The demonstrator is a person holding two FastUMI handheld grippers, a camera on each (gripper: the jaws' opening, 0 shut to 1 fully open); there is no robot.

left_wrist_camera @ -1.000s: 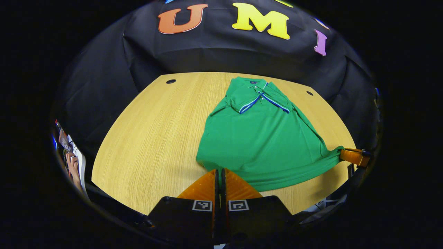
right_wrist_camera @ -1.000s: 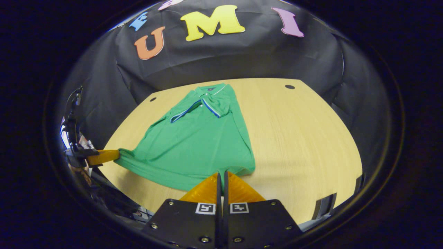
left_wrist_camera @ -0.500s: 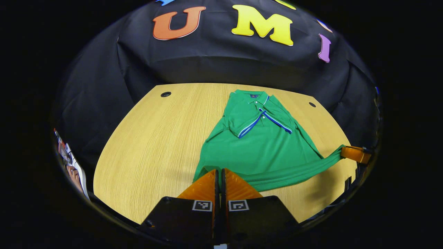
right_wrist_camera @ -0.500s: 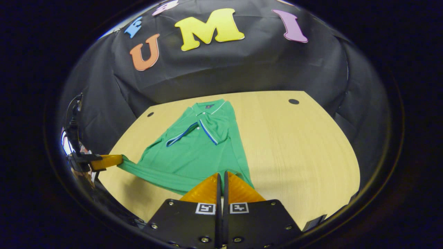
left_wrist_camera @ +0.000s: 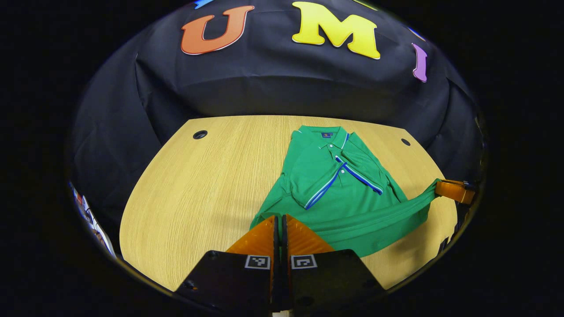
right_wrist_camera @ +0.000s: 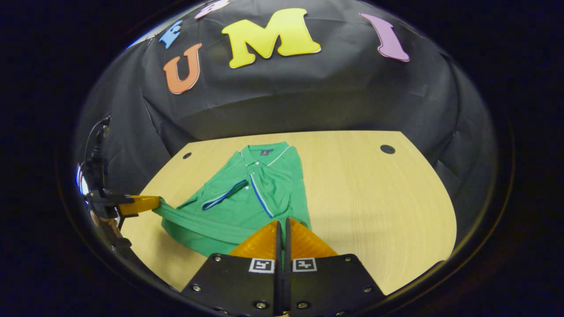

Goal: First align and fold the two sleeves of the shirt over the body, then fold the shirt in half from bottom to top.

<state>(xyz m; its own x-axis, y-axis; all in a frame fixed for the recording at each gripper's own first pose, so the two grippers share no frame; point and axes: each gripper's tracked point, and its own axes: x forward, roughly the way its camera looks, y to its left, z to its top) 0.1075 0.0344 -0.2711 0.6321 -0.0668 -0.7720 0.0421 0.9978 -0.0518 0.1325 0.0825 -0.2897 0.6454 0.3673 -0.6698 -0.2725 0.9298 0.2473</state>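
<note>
Green shirt (left_wrist_camera: 343,193) hem w/ both grippers.

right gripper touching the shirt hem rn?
Touching. In the left gripper view the right gripper pinches a hem corner of the shirt, cloth running taut into its tips; in its own view the hem meets its shut fingers.

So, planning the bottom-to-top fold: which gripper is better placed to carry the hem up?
Neither alone: the left gripper and right gripper each pinch a hem corner of the shirt, so both should move together.

Green shirt (left_wrist_camera: 335,193), blue-white striped trim
</note>
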